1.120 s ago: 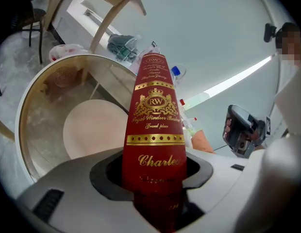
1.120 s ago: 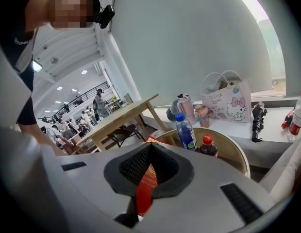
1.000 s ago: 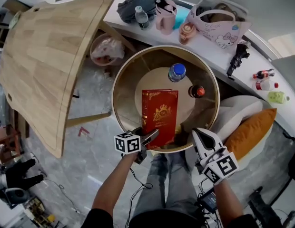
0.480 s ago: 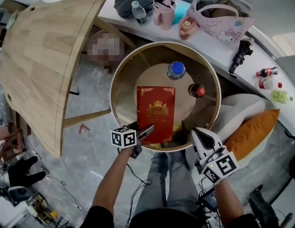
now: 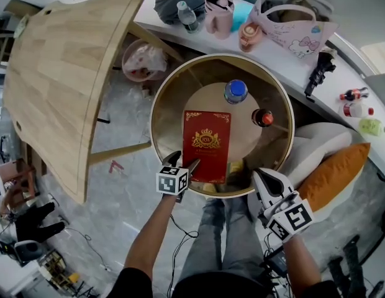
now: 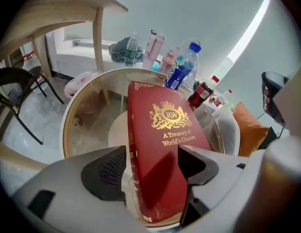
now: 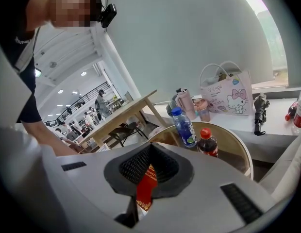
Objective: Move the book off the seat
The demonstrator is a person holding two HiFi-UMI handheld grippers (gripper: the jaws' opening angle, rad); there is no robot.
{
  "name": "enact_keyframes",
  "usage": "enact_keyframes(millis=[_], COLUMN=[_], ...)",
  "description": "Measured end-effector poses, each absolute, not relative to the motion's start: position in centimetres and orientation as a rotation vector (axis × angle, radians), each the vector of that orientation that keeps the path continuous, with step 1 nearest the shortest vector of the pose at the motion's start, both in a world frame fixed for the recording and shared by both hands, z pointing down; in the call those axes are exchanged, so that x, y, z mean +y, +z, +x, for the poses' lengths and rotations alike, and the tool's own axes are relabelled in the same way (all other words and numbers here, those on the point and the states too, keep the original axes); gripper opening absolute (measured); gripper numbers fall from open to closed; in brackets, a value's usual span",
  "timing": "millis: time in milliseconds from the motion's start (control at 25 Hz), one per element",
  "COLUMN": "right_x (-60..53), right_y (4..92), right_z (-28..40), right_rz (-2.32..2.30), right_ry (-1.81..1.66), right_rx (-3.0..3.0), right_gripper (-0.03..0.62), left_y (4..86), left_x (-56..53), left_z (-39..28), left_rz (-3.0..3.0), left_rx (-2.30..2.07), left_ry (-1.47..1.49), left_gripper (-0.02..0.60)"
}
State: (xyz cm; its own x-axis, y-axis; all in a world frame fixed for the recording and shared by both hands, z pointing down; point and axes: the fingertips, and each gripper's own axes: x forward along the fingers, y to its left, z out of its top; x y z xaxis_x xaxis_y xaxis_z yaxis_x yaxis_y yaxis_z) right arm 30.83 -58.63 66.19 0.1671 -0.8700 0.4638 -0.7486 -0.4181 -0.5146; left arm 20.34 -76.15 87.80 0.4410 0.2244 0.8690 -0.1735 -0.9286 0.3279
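Observation:
A red hardcover book (image 5: 206, 144) with a gold crest lies flat on the round glass-topped table (image 5: 156, 104), its near end towards me. My left gripper (image 5: 184, 163) sits at the book's near left corner. In the left gripper view the book (image 6: 162, 144) lies between the opening jaws of the left gripper (image 6: 153, 171), and a small gap shows beside the spine. My right gripper (image 5: 258, 177) hangs off the table's near right edge, shut, with nothing in it. The right gripper view shows a strip of the book (image 7: 146, 188) past the right gripper (image 7: 148, 171).
A blue-capped water bottle (image 5: 235, 91) and a red-capped cola bottle (image 5: 262, 117) stand on the round table beyond the book. A wooden table (image 5: 62, 73) is at the left. A ledge with bags and cups (image 5: 292, 23) runs behind. An orange cushion (image 5: 332, 172) lies at the right.
The left gripper's jaws have spread wider around the book's near corner, and the book has settled flat on the glass. The right gripper has stayed where it was.

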Motion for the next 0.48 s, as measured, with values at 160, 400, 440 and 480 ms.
enact_keyframes(millis=[160,400,440,480], right_x=[-58.9,-59.6,-59.6,-59.6], right_y=[65.2,62.0,61.4,60.6], right_z=[30.3,30.2,30.0,29.9], right_rz=[-2.272,-2.31,-2.318,-2.327], right_ry=[-1.061,-0.974,-0.963,-0.95], right_rx=[1.602,1.617,1.615,1.611], right_gripper=[0.009,0.009,0.009,0.009], left_y=[84.8,78.2,76.9,75.7], left_x=[-77.4,-78.1,-77.9,-77.8], left_z=[20.1,19.9,19.8,19.5], left_rz=[2.397,2.519,2.542,2.56], left_rx=[0.028,0.026,0.033,0.038], left_ry=[1.447,1.323,1.304,1.284], left_gripper=[0.297,0.209,0.209,0.209])
